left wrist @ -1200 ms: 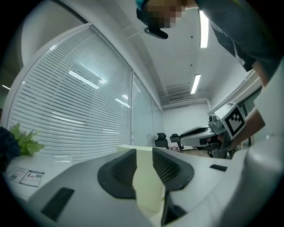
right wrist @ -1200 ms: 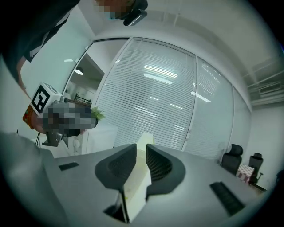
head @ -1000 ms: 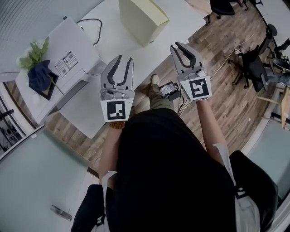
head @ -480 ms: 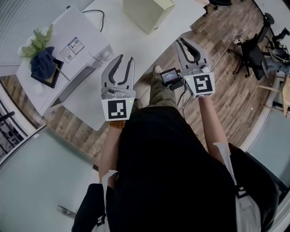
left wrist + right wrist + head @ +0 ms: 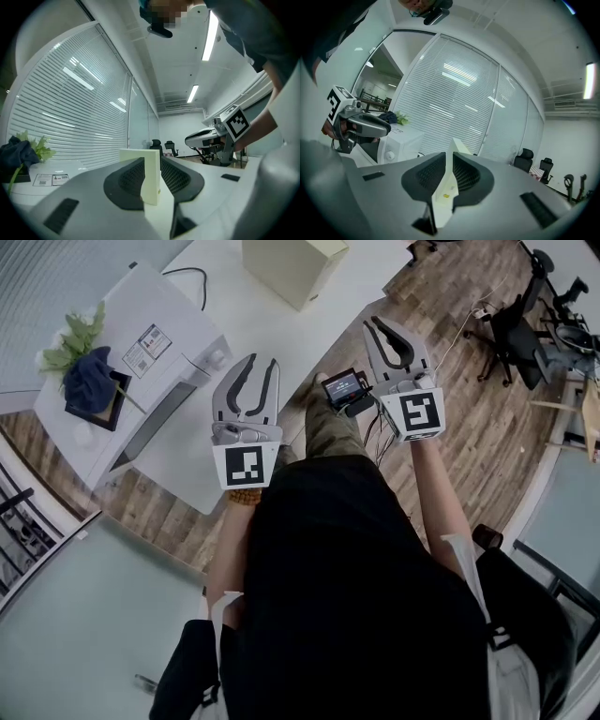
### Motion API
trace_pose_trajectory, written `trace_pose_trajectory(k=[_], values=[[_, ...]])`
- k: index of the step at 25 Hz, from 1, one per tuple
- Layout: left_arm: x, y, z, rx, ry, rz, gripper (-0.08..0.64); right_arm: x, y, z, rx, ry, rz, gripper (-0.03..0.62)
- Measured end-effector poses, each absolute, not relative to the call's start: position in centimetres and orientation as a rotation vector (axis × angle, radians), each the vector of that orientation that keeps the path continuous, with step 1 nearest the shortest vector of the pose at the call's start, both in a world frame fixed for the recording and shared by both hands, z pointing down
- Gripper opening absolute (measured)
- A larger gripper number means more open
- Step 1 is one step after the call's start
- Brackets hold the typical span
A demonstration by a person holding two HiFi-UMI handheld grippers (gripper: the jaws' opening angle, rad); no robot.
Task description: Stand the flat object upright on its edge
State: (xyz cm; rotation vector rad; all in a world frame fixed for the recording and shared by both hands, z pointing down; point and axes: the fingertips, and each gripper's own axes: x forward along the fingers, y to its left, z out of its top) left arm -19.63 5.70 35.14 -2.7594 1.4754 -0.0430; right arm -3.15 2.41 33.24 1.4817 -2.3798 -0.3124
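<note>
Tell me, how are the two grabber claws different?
The left gripper's jaws stand wide apart; the right gripper's are shut together. In the head view the left gripper shows over the white table, the right gripper over the wooden floor. Both are empty and point towards the pale yellow box.

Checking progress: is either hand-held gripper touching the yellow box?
No, left hand-held gripper and right hand-held gripper both hang short of the yellow box.

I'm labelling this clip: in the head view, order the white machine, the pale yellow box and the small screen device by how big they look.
Largest: white machine.
Next: pale yellow box, though cropped at the top.
Smallest: small screen device.
</note>
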Motion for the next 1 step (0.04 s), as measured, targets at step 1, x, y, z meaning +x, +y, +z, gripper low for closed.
trace_pose_trajectory(k=[1], values=[[-19.63, 5.69, 35.14, -2.762, 1.475, -0.042, 0.107, -3.13, 2.44, 33.18, 1.486, -2.378, -0.309, 0.041]])
